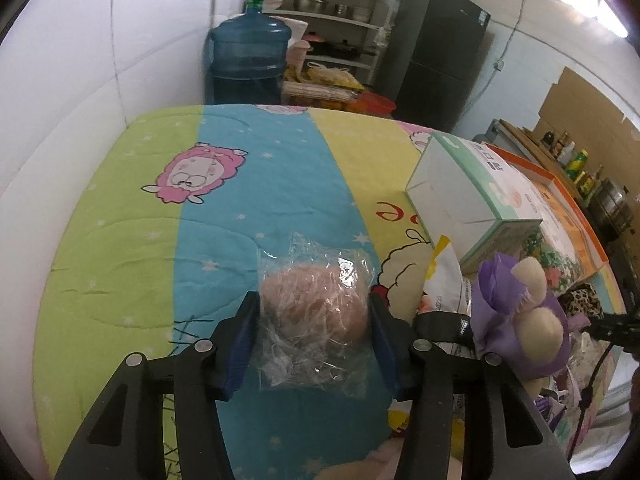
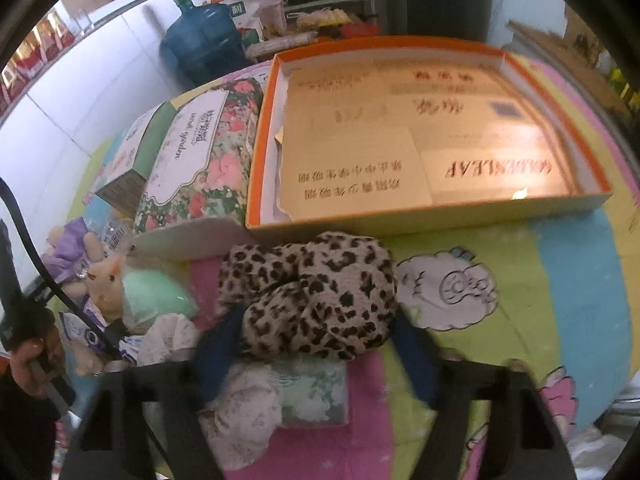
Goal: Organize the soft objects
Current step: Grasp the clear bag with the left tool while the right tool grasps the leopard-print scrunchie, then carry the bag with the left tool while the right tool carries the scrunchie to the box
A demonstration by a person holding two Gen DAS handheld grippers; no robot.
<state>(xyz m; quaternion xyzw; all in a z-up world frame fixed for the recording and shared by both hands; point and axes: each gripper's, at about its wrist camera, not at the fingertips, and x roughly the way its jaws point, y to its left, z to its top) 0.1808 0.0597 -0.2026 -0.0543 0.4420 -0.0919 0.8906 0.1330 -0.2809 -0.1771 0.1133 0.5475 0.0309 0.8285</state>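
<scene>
On the cartoon-print quilt (image 1: 132, 240), the left gripper (image 1: 314, 320) pinches a pink plush ball in crinkly plastic wrap (image 1: 316, 308): light, squashy, slippery, best gripped mid-body. The right gripper (image 2: 316, 340) straddles the limp leopard-print cloth (image 2: 308, 296) before the orange box (image 2: 440, 216), pads touching its bunched sides.

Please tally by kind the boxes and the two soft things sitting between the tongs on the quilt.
Boxes: 2, the shallow orange-rimmed cardboard box and the white-and-green carton.
Plastic-wrapped items: 1, the pink soft lump in clear wrap.
Fabric bundles: 1, the leopard-print cloth bundle.
Total: 4
</scene>
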